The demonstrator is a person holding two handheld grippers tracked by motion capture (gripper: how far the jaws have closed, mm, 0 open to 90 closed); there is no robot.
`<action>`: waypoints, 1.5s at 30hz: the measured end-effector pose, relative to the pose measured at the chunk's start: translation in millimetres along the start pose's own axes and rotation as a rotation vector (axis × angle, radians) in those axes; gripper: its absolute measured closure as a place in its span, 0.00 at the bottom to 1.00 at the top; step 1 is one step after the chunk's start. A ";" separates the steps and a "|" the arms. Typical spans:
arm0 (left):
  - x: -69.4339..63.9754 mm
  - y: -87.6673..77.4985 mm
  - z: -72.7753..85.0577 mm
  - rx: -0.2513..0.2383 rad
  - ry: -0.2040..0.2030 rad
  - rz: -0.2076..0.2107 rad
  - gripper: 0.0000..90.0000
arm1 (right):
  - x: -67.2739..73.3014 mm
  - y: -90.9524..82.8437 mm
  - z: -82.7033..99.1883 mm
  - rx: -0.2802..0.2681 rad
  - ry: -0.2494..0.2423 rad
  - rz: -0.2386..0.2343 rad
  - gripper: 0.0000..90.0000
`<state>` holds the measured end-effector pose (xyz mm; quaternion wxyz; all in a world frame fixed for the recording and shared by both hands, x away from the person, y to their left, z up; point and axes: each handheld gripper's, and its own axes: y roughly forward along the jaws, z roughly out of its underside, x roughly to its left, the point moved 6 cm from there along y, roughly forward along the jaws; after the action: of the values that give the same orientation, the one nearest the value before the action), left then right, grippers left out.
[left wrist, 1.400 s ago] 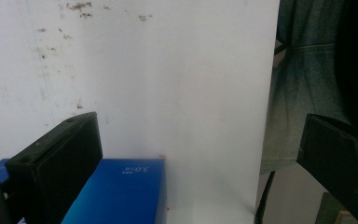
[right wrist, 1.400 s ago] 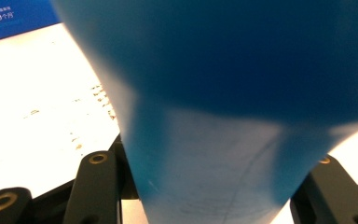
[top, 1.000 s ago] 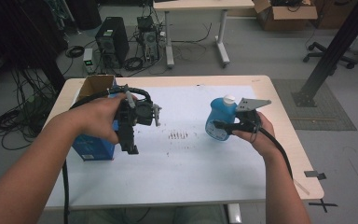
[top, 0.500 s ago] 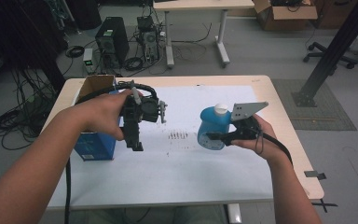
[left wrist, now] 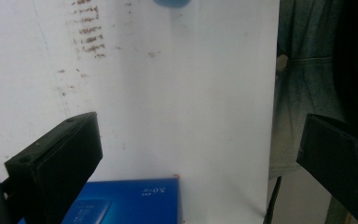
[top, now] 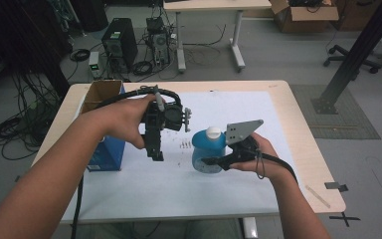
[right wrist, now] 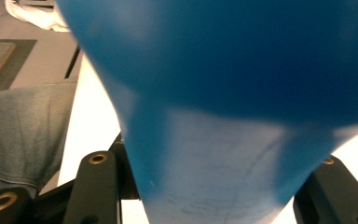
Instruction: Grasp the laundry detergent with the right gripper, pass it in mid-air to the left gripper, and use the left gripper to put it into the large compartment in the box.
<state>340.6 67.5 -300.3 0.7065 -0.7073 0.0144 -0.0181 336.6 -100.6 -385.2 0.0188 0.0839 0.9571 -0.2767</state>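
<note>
Since a second ago the right gripper (top: 210,162), clamped on the blue bottle (top: 208,150), has carried it toward table centre, near the empty, spread left gripper (top: 155,154), suggesting a handover.

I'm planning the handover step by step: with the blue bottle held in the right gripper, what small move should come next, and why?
Probably bring the open left gripper across to the white cap. The right gripper is shut on the blue bottle, holding it upright over the white sheet, and the cap is free.
</note>
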 end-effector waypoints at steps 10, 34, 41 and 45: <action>0.1 1.2 -10.9 0.003 0.014 0.004 0.00 | 8.6 24.9 -0.4 -0.005 0.023 -0.057 0.51; -4.1 3.7 -17.7 0.004 0.027 0.012 0.00 | 17.0 65.3 -21.3 -0.023 0.025 -0.089 0.51; -4.2 5.5 -17.1 0.008 0.027 0.011 0.00 | 17.3 71.4 -24.2 -0.017 0.037 -0.092 0.51; -4.6 7.0 -17.3 0.005 0.027 0.011 0.00 | 17.6 73.6 -25.2 -0.015 0.042 -0.094 0.51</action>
<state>335.3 50.4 -307.3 0.7083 -0.7050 0.0276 -0.0238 332.1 -23.2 -404.1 -0.0137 0.0444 0.9623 -0.2681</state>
